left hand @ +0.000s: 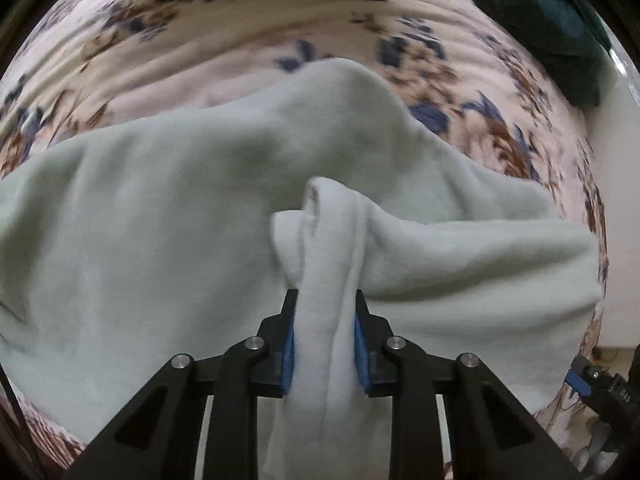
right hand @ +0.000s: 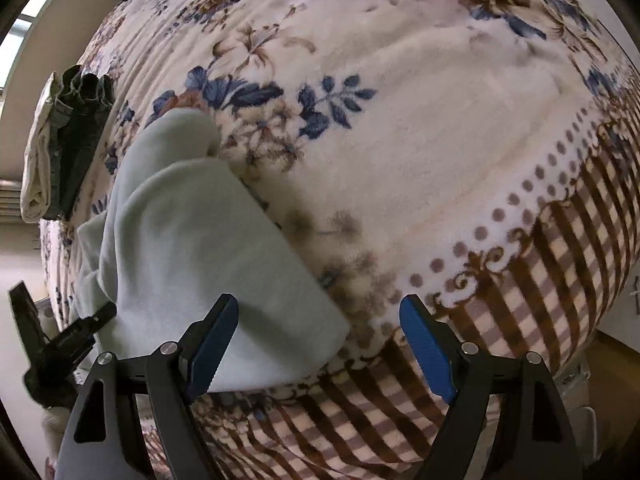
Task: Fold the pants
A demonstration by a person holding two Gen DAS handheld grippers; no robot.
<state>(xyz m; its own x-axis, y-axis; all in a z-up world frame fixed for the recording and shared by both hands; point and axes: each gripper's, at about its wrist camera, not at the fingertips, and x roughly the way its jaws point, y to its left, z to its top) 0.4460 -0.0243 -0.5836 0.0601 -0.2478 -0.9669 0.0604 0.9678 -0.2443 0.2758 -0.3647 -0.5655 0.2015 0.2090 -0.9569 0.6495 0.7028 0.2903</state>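
Pale green fleece pants lie spread over a floral blanket. My left gripper points down at them and is shut on a bunched ridge of the fabric, which rises between its blue pads. In the right wrist view the same pants lie at the left, their corner reaching toward the checked border. My right gripper hovers open above that corner, and its left finger overlaps the cloth edge with nothing clamped. The left gripper's black frame shows at the far left.
The floral blanket covers the bed, with a brown checked border near its edge. A stack of dark and cream folded clothes sits at the bed's far side. A dark teal cloth lies at one corner.
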